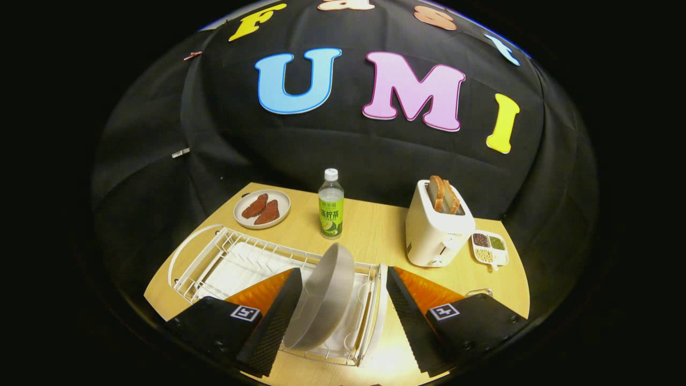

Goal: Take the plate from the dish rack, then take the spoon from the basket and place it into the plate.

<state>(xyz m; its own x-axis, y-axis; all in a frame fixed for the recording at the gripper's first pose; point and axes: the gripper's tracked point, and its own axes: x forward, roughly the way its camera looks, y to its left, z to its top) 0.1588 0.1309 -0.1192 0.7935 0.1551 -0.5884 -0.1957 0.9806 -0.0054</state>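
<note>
1. Plate (321, 297): it stands on edge in the white dish rack (214, 257), tilted, right between your fingers.
2. Gripper (337, 316): your fingers are spread wide; the left pad is just beside the plate, the right one apart.

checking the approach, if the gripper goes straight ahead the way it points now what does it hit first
Most likely the grey plate standing on edge in the dish rack, between the open gripper's fingers; depth is hard to judge.
</note>
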